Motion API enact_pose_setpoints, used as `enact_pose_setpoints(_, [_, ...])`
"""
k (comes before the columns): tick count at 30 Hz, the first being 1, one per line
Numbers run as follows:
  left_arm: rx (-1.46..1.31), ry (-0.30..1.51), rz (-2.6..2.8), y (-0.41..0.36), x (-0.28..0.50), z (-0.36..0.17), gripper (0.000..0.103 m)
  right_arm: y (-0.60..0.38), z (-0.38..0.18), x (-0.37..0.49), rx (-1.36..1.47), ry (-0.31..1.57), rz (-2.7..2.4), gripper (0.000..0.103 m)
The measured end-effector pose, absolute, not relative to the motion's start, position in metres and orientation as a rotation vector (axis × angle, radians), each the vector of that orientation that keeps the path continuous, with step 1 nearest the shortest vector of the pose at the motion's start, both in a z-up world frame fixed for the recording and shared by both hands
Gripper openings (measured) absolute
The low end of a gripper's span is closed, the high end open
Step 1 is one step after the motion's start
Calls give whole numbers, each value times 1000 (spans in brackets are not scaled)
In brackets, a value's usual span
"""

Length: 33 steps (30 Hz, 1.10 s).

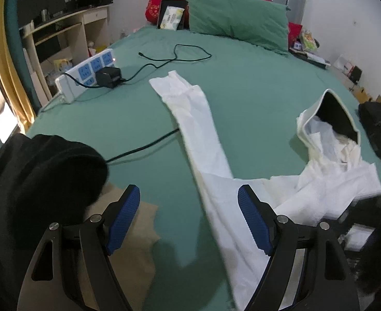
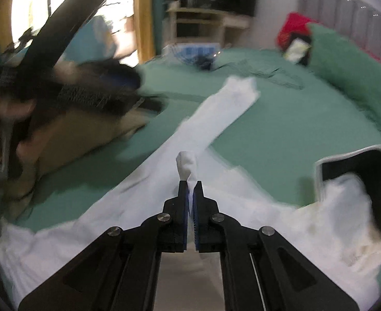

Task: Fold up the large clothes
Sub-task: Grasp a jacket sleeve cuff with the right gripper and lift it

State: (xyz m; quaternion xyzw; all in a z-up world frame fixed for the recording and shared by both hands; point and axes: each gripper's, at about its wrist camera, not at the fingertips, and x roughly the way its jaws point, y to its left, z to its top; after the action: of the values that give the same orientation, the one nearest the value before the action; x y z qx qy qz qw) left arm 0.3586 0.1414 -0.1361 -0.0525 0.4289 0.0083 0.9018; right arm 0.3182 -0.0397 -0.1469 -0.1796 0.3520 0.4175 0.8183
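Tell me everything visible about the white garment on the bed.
The white garment looks like thin, crinkled fabric. It lies unfolded on the green bed sheet, one long sleeve stretched flat toward the power strip. Its hood, dark inside, stands open at the right. The right gripper is shut on a pinched fold.

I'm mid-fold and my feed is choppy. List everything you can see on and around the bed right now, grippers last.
white garment: one, white, sleeve stretched across the bed, hood at right
bed sheet: one, green
pillow: one, green, at headboard
red cushion: one, behind the pillow
power strip: one, white and blue, left edge of bed, black charger plugged in
cable: one, black, looped mid-bed
desk: one, pale wood, beside bed
left gripper: open, over the sleeve
right gripper: shut on a fold of the white garment
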Motion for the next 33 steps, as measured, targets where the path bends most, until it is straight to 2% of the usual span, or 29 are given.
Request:
enact_pose_setpoints(1, [-123,888,-3,138,359,-137,82,-43,-152,313,-405,759,887,25])
enact_pose_setpoints(2, [-135,891,-21,135,360,-138,82,-44,-156,308,-424,763,868,54])
enact_pose_setpoints(3, [-150,893,-48,130,360,-140,82,-46,-156,303,-416,770,854,66])
enact_pose_setpoints(4, [-165,899,-77,124,362,-143,82,-57,-154,301,-387,777,848,71])
enact_pose_setpoints(11, [-100,927,-196,73,359,-160,80,-186,-125,294,-247,768,515,71])
enact_pose_setpoints(14, [-66,980,-212,59,359,-173,69,-262,-138,305,-208,850,270,71])
enact_pose_setpoints(21, [-16,1035,-173,51,356,-193,69,-390,-168,336,-139,970,-22,71])
enact_pose_setpoints(22, [-14,1041,-166,51,357,-196,69,-399,-171,344,-103,985,-26,70])
enact_pose_setpoints(24, [-9,1042,-154,53,358,-199,69,-416,-178,362,-9,1029,17,58])
enact_pose_setpoints(26, [-14,1027,-145,53,358,-197,69,-426,-189,377,69,1075,94,37])
enact_pose_setpoints(27, [-19,1019,-143,52,358,-195,69,-428,-193,381,78,1094,111,35])
enact_pose_setpoints(29, [-28,1001,-130,52,358,-191,69,-423,-192,384,14,1083,115,10])
enact_pose_setpoints(30, [-28,984,-114,52,357,-189,69,-419,-191,384,-31,1077,116,2])
enact_pose_setpoints(33, [-19,954,-86,56,357,-184,69,-417,-191,382,-137,1063,56,2])
